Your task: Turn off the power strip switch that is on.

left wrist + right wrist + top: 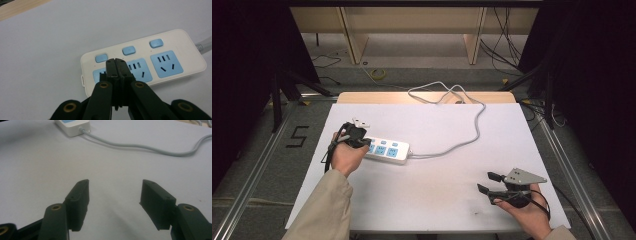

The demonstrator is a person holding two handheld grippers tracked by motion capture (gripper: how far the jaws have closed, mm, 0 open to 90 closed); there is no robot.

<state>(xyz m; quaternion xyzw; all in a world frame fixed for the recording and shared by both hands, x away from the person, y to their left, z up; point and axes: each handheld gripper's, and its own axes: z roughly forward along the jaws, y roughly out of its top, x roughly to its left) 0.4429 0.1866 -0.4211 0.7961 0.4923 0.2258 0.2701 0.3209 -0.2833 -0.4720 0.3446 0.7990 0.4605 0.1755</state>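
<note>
1. Strip [387, 150]: one white power strip, lying flat left of the table's [437, 195] middle. I count three blue sockets and three blue switches [129, 50], one above each socket.
2. Cord [462, 137]: one grey cord, leaving the strip's right end, running right, then looping back to the table's far edge. It is soft and will trail and drag if I shift the strip.
3. Left claw [115, 60]: clenched on nothing, jaws pressed together. The tips sit at the strip's left end, over the left socket and just below the left switch. Whether they touch the strip I cannot tell.
4. Right claw [113, 192]: released, jaws wide apart and empty, low over bare table well to the right of the strip and nearer me. The strip's cord end lies far ahead of it.
5. Handling, my judgement: the strip looks like a rigid, light plastic shell with a smooth, somewhat slippery face. It would likely slide on the table under a sideways push. I would press a switch straight down with clenched tips. To lift it, I would take it across the short width, away from the cord end.
6. Count: one strip, one cord, two claws, one table.
</note>
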